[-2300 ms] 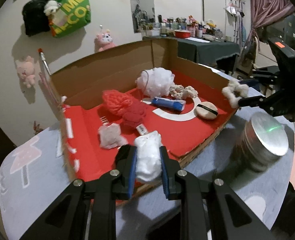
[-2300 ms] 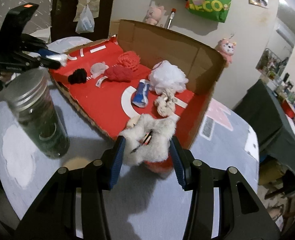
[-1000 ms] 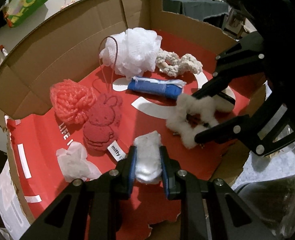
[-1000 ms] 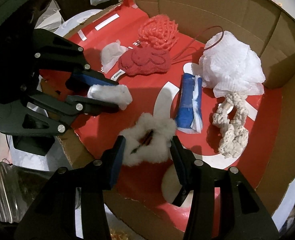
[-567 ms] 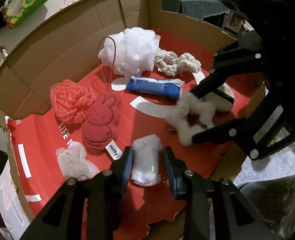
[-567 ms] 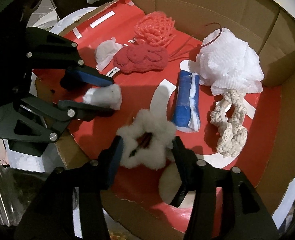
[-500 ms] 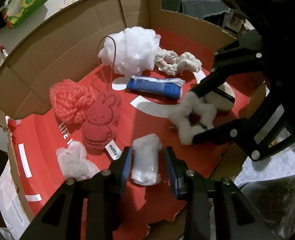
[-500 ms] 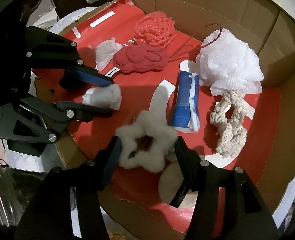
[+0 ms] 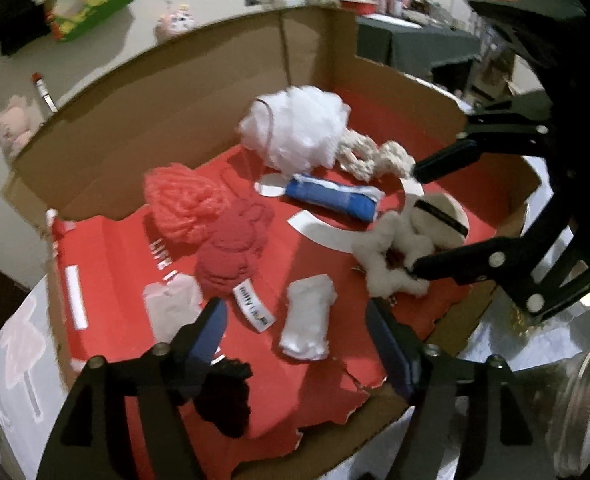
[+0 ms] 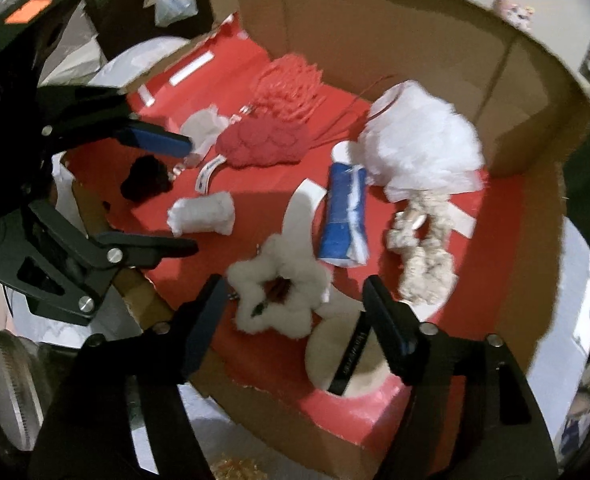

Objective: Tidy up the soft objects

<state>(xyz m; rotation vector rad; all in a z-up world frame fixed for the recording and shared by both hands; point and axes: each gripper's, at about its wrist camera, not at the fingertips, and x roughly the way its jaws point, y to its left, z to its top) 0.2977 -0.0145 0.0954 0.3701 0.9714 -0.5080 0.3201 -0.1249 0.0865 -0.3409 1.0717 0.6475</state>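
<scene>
A big cardboard box [image 9: 199, 92] with a red floor sits on the table, and the soft things lie inside it. The biggest is a white puffy bath ball [image 9: 295, 126] at the back, next to a knotted rope toy [image 10: 425, 256]. Then come a pink yarn ball [image 9: 183, 202], a red bunny [image 9: 235, 252] with a tag, and a blue roll [image 9: 331, 197].

The left claw [image 9: 295, 344] is opening wide — the small white cotton roll [image 9: 306, 326] lies on the red floor between its fingers, and the pads do not press on it. The right claw [image 10: 295, 312] is opening too, and the fluffy white ring [image 10: 281, 294] lies on the floor between its fingers, partly on a round tan puff [image 10: 351, 354] at the front edge.

So both things look dropped off. To do this step well, I think each claw should open all the way, then lift straight up — that way no fuzz catches on a pad and gets dragged out. The two claws are close together, so they should pull apart gently.
</scene>
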